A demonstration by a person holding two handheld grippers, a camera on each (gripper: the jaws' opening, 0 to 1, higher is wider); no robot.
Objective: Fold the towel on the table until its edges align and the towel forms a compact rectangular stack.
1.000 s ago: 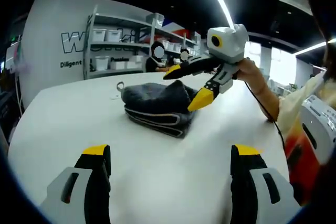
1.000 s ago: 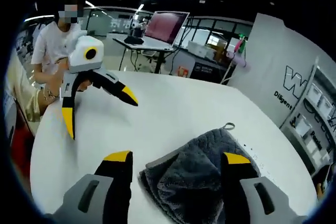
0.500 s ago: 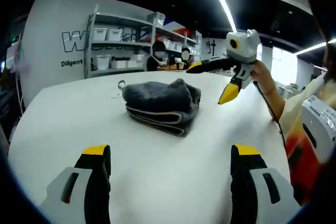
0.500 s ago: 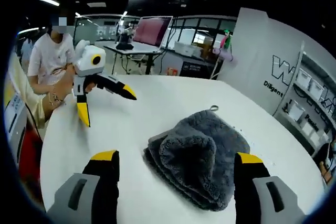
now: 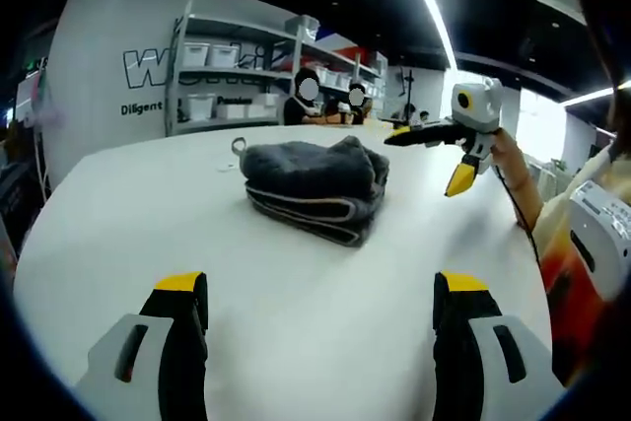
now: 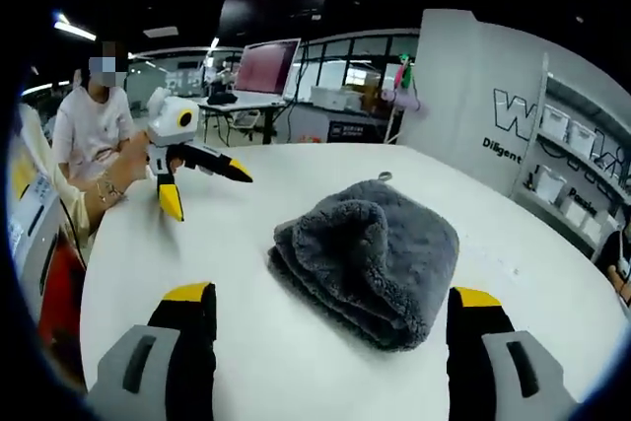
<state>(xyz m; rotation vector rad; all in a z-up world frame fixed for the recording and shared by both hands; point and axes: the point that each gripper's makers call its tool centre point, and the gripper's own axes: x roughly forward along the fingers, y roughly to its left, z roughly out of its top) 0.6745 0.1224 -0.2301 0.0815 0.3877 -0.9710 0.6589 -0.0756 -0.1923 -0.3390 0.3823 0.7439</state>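
A: Towel (image 5: 315,187) sits folded in a thick grey stack on the white table (image 5: 138,234), ahead of the left gripper (image 5: 315,293) and centred between its jaws, well apart from them.

B: And that claw?

A: Spread wide, nothing between the yellow tips. The right gripper (image 5: 441,158) shows in the left gripper view off to the right of the towel, held above the table, its jaws apart and empty too.

B: From the right gripper view?

A: The towel (image 6: 373,255) lies just ahead of the right gripper (image 6: 330,308), a small loop at its far edge, top layer bulging. The left gripper (image 6: 207,189) hangs to the left, beyond the towel, jaws open.
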